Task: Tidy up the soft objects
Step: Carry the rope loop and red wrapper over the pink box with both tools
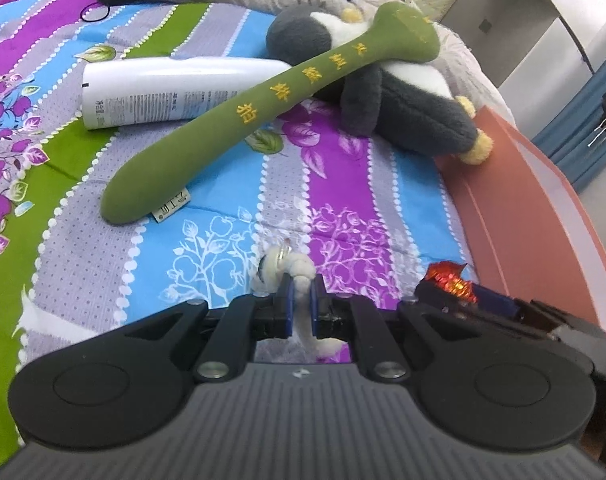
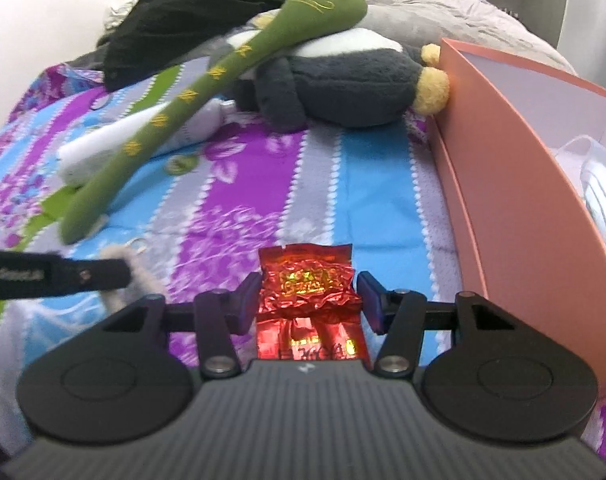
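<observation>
My left gripper (image 1: 301,300) is shut on a small white fluffy keychain toy (image 1: 299,270) with a metal ring, low over the striped bedspread. My right gripper (image 2: 309,294) is open, its jaws on either side of a red foil packet (image 2: 309,284) lying on the bedspread; I cannot tell if they touch it. A long green plush stick (image 1: 263,108) with yellow characters lies across a grey and white plush penguin (image 1: 407,100). Both show in the right wrist view, the stick (image 2: 191,104) over the penguin (image 2: 343,80). The left gripper (image 2: 63,274) shows at that view's left.
A white bottle (image 1: 163,92) lies under the green stick. A pink open box (image 2: 515,168) stands at the right, with a white object (image 2: 599,184) inside. Black clothing (image 2: 207,4) lies at the far end of the bed. A black hair tie (image 1: 95,14) lies far left.
</observation>
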A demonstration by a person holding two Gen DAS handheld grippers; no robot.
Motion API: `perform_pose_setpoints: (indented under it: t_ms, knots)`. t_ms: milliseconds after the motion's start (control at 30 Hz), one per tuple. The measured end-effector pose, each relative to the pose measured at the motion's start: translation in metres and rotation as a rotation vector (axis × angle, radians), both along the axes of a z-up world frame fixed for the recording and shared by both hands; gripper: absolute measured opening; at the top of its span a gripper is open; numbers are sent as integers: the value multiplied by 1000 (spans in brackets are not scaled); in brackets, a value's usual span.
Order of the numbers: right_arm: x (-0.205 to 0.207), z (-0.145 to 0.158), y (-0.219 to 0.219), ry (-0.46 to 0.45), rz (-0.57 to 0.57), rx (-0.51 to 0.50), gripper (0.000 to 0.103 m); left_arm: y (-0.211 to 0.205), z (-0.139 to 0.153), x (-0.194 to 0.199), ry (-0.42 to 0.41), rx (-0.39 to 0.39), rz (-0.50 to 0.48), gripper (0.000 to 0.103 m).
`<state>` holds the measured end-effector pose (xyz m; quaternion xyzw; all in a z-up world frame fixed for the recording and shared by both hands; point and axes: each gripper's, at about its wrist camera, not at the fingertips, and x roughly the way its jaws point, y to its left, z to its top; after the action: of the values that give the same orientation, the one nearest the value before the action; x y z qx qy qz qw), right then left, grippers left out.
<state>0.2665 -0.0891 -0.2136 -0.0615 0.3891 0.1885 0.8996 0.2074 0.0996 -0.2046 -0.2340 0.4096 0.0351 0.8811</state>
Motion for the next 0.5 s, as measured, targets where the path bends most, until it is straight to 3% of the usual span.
perform_pose_setpoints:
  t_ms: [300,500]
  knots:
    - [-48,25,-14,14,-6,45,55,-15,22,-38,-15,19,-23,10]
    - [-69,51,-27,2,-19,90,55,-27,51,-60,-44,18,-38,10]
